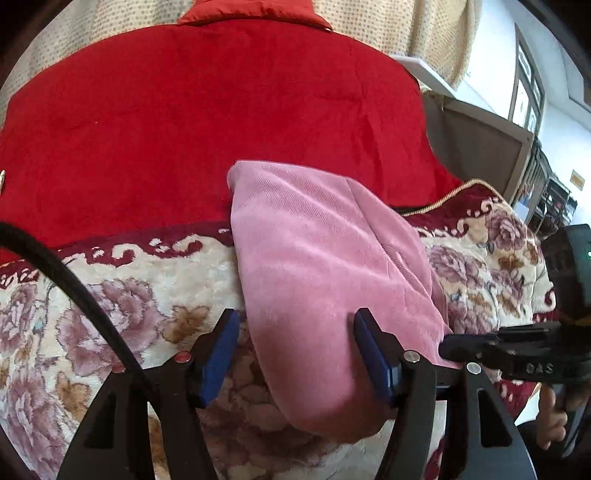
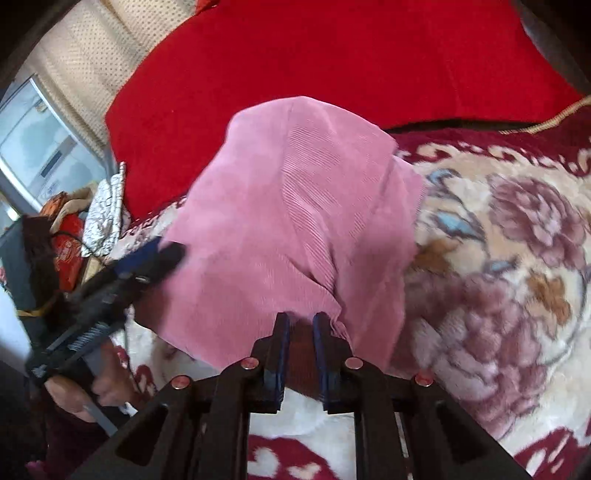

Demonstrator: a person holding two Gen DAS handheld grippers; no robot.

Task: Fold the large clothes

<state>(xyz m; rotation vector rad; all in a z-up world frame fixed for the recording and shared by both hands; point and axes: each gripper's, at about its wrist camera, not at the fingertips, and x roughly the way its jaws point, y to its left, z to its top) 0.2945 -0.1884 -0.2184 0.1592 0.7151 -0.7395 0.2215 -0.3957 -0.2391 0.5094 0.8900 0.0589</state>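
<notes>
A pink ribbed garment lies partly folded on a floral blanket, its far end over a red cover; it also shows in the right wrist view. My left gripper is open, its blue pads either side of the garment's near left edge, fabric between them. My right gripper is shut on the garment's near hem, the cloth bunched at its tips. The right gripper shows in the left wrist view at the garment's right edge. The left gripper shows in the right wrist view at the garment's left edge.
The cream and maroon floral blanket covers the near surface. A red cover lies behind it, with a dotted beige fabric beyond. Bags and clutter sit at the left. A window is behind them.
</notes>
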